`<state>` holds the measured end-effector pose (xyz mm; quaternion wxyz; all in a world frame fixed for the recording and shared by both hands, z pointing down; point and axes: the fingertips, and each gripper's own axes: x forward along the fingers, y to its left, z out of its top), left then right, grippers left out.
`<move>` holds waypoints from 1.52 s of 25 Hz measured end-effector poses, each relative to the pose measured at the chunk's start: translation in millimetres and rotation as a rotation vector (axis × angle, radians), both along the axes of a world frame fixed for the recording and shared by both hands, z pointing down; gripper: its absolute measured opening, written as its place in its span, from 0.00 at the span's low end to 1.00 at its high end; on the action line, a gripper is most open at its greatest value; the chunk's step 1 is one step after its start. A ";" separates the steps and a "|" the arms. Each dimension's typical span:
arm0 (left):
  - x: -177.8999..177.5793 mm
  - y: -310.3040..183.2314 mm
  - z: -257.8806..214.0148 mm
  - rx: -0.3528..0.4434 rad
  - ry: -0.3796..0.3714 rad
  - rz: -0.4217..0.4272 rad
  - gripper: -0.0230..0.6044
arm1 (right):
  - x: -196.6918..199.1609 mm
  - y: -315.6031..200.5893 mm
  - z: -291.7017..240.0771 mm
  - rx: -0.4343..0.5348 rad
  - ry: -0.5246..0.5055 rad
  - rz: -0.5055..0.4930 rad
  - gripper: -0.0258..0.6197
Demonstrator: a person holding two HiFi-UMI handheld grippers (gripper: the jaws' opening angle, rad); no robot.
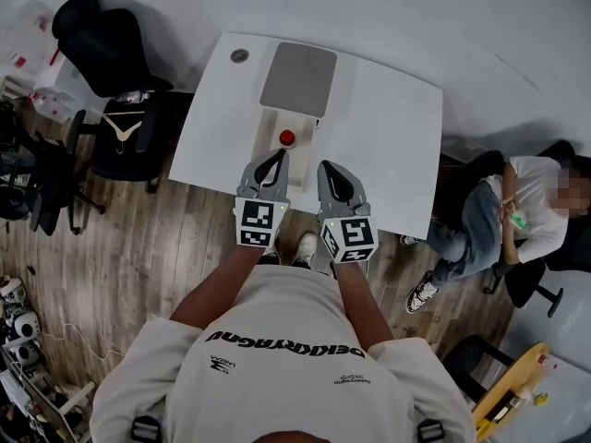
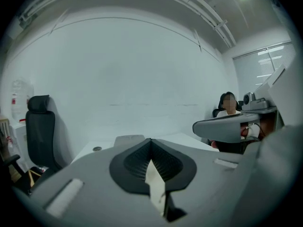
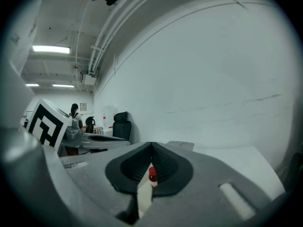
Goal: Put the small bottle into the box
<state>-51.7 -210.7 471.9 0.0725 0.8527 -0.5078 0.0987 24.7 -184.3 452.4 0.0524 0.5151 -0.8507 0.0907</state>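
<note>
A small bottle with a red cap (image 1: 287, 137) stands upright near the middle of the white table (image 1: 388, 137), on or in a pale open box (image 1: 274, 146) whose grey lid (image 1: 298, 79) lies behind it. I cannot tell whether the bottle is inside the box. My left gripper (image 1: 274, 160) and right gripper (image 1: 329, 168) hover side by side over the table's near edge, both shut and empty, short of the bottle. In the right gripper view the red-capped bottle (image 3: 152, 175) shows through the gap below the closed right gripper (image 3: 151, 144). The left gripper (image 2: 151, 140) faces the table and wall.
A small round grey disc (image 1: 239, 55) lies at the table's far left corner. A black office chair (image 1: 111, 53) stands left of the table, and a seated person (image 1: 517, 215) is at the right. Clutter lines the wooden floor at far left (image 1: 18, 312).
</note>
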 end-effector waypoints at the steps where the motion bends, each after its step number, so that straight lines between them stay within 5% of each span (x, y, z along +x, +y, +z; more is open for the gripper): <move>1: -0.6 1.2 -2.0 0.003 0.002 -0.001 0.04 | -0.3 0.1 -0.9 0.003 0.002 0.000 0.04; 38: 6.7 36.1 -46.6 0.071 0.083 0.085 0.04 | 8.2 9.7 -22.4 0.049 -0.003 0.016 0.04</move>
